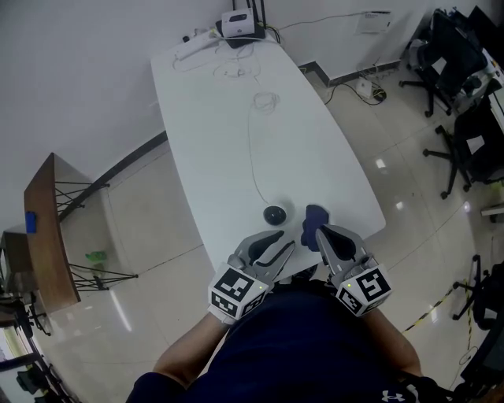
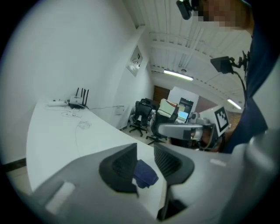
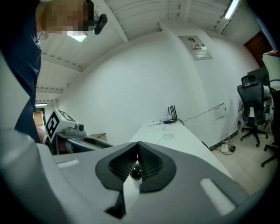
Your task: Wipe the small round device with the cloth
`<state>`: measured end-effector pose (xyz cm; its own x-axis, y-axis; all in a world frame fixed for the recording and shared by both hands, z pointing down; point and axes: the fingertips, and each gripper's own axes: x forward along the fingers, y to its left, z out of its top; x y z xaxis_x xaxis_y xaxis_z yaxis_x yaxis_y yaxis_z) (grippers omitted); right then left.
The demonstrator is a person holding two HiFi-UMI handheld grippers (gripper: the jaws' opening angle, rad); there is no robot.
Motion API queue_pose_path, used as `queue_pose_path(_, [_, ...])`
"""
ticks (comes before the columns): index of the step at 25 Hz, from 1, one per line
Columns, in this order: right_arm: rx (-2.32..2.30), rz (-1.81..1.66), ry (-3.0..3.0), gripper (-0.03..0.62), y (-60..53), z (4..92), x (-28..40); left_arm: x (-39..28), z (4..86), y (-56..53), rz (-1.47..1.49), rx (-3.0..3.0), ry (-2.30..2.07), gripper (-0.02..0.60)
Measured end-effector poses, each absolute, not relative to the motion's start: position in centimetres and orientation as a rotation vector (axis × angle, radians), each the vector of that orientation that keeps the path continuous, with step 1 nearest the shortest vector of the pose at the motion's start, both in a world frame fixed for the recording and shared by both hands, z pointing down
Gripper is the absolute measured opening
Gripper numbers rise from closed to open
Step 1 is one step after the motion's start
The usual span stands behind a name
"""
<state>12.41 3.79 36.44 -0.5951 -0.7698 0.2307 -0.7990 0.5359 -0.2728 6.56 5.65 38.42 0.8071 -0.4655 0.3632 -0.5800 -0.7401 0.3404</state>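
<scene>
The small round black device (image 1: 274, 214) sits on the white table (image 1: 236, 126) near its front end, with a thin cable (image 1: 253, 153) running away from it. Just right of it lies the crumpled blue cloth (image 1: 314, 219). My left gripper (image 1: 287, 240) hovers close in front of the device, open and empty; in the left gripper view the cloth (image 2: 144, 174) shows beyond the gap between the jaws of that gripper (image 2: 145, 164). My right gripper (image 1: 319, 231) has its tips at the cloth's near edge. Its jaws (image 3: 137, 153) meet, no cloth shows between them, and the device (image 3: 136, 173) is visible beyond.
A router (image 1: 240, 24) and loose cables (image 1: 266, 100) lie at the table's far end. A wooden side table (image 1: 47, 228) stands to the left on the tiled floor. Office chairs (image 1: 461, 146) stand to the right. The table's front edge is right under both grippers.
</scene>
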Motion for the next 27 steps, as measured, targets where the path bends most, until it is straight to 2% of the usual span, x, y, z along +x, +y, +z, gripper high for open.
queue_pose_path(6, [1.372, 0.495, -2.648, 0.012, 3.5, 36.6, 12.0, 6.0, 38.3, 5.0, 0.354, 2.597, -0.841, 0.097])
queue_pose_path(27, [1.382, 0.371, -2.604, 0.012, 3.5, 36.2, 11.2, 5.1, 38.8, 5.5, 0.329, 2.598, -0.813, 0.087])
